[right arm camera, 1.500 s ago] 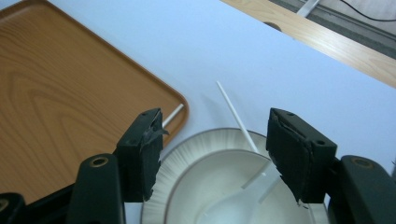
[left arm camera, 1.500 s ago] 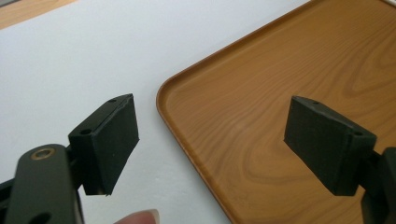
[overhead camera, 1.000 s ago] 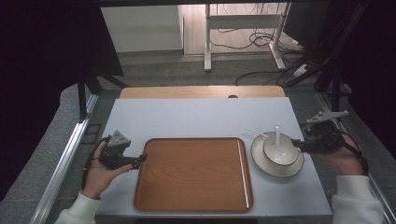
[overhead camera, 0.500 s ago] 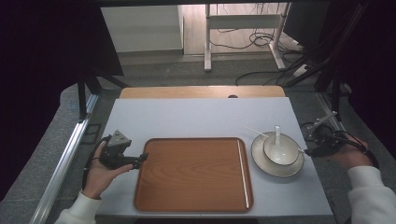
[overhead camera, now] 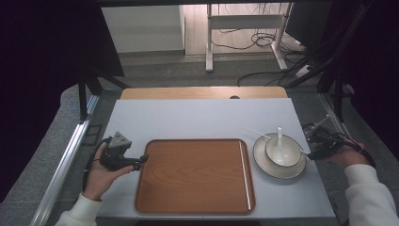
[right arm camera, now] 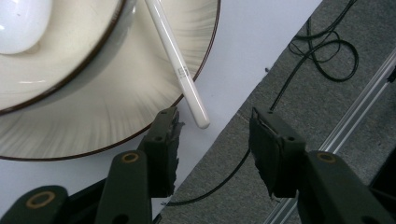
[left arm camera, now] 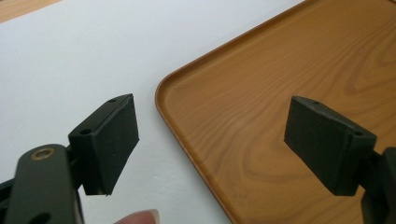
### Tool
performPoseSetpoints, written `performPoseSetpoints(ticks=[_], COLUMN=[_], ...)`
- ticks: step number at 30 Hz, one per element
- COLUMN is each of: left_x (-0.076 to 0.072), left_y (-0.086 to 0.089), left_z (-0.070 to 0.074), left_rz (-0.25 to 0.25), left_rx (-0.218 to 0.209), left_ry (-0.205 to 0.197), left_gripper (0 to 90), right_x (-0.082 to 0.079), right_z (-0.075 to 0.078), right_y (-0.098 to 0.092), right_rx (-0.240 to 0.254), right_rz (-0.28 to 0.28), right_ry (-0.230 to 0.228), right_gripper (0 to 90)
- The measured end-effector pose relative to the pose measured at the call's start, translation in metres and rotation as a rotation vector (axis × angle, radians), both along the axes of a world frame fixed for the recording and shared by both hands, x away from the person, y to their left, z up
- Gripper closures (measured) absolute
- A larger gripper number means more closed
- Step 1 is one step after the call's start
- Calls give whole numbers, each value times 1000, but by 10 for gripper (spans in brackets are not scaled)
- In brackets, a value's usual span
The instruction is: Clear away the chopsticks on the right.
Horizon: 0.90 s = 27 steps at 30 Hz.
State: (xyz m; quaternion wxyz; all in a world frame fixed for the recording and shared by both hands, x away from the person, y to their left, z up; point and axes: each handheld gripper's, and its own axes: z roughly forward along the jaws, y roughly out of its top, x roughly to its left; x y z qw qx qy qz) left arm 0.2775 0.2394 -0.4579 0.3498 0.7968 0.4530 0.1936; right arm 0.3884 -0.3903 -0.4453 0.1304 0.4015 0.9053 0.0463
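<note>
- The plate (overhead camera: 280, 165) sits on the white table (overhead camera: 197, 120) just right of the wooden tray (overhead camera: 195, 174). It holds a bowl (overhead camera: 282, 149) with a white spoon (overhead camera: 279, 141) standing in it.
- A white chopstick (right arm camera: 176, 63) lies across the plate rim, and its end juts out over the table toward the right gripper (right arm camera: 212, 140).
- In the right gripper view, the right gripper's jaws stand apart and have just been closing. One jaw sits at the plate's edge and the other hangs over the grey floor beyond the table edge. Nothing is pinched between them, and the chopstick tip lies just ahead of the gap.
- The right hand (overhead camera: 346, 153) reaches in low from the table's right edge with the forearm in a white sleeve (overhead camera: 369, 197). Its gripper points left at the plate.
- The left hand (overhead camera: 101, 172) rests on the table at the tray's left side, wrapped round the left gripper (overhead camera: 141, 161), which lies level and points toward the tray.
- In the left gripper view, the left gripper (left arm camera: 210, 140) holds its jaws wide apart and empty. One jaw is over the white table and the other over the tray's corner.
</note>
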Motion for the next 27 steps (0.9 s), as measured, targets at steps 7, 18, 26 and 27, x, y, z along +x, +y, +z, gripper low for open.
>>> performPoseSetpoints(ticks=[7,18,26,27], left_x=[0,1,1,1], left_y=[0,0,0,0], left_z=[0,-3,-4,-4], left_rz=[0,2,1,3], left_rx=[3,9,18,14], left_ry=[1,9,14,13], left_gripper=[171,171,171,171], right_x=[5,14,18,19], right_z=[-5,-12,-14,-14], right_y=[1,0,5,6], right_rx=[-9,-48,-92,-95], right_rz=[16,91,178,198], right_ry=[8,13,2,0], right_gripper=[555,597,669,684])
